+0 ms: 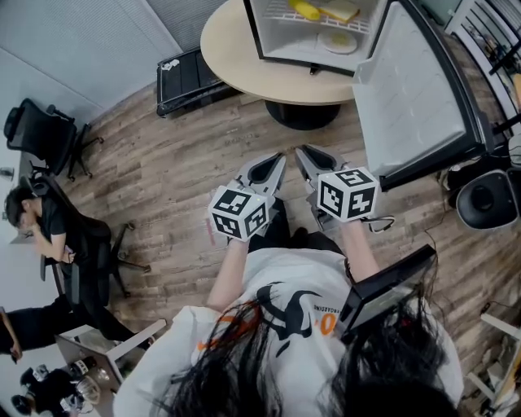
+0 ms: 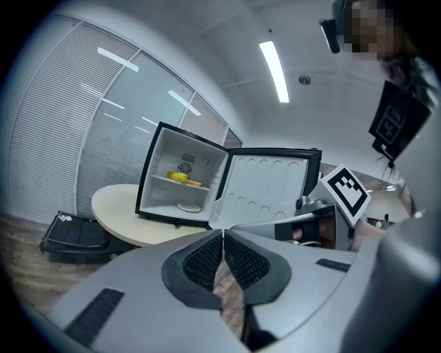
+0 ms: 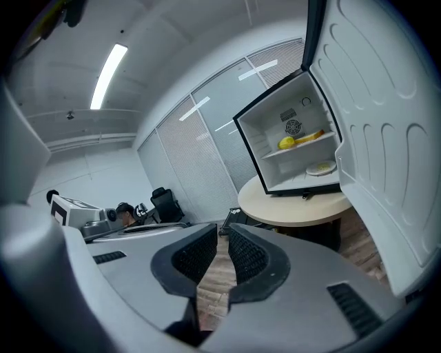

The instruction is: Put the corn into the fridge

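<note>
Head view: left gripper, right gripper side by side above wood floor, tips toward open fridge on round table. Corn on fridge shelf.

Left gripper view: jaws together, nothing between. Corn on shelf, plate below.

Right gripper view: jaws closed, empty. Corn on shelf, fridge door swung wide.
</note>
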A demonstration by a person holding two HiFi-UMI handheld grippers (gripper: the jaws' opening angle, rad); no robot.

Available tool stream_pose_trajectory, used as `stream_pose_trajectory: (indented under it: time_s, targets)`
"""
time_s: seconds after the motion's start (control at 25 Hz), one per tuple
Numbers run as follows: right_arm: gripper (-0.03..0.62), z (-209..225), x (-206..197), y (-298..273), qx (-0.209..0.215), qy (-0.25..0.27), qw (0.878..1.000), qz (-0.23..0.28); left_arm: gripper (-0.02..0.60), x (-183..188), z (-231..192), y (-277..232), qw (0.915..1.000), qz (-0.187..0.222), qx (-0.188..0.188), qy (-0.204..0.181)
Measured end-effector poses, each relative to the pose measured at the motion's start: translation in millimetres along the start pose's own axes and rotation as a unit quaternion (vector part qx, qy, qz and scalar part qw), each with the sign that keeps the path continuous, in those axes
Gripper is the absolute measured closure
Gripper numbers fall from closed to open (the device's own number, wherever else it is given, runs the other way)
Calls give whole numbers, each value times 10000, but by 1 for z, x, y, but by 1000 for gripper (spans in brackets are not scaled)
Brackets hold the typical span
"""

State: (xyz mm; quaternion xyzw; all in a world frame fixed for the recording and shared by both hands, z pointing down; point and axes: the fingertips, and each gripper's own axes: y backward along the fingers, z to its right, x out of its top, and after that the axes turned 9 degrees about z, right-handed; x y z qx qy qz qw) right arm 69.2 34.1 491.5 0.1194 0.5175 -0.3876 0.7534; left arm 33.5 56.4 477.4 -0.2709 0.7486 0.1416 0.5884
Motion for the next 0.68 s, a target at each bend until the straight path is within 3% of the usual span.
stream_pose_trajectory:
  time_s: [0.36, 0.68]
  targets:
    - [543, 7, -3, -2, -104, -32, 9999, -42, 568, -6, 3, -3, 9998, -128, -129, 8]
    - [543, 23, -2, -16, -139, 12, 9999, -98, 568, -4, -15, -13, 10000, -53, -18, 19]
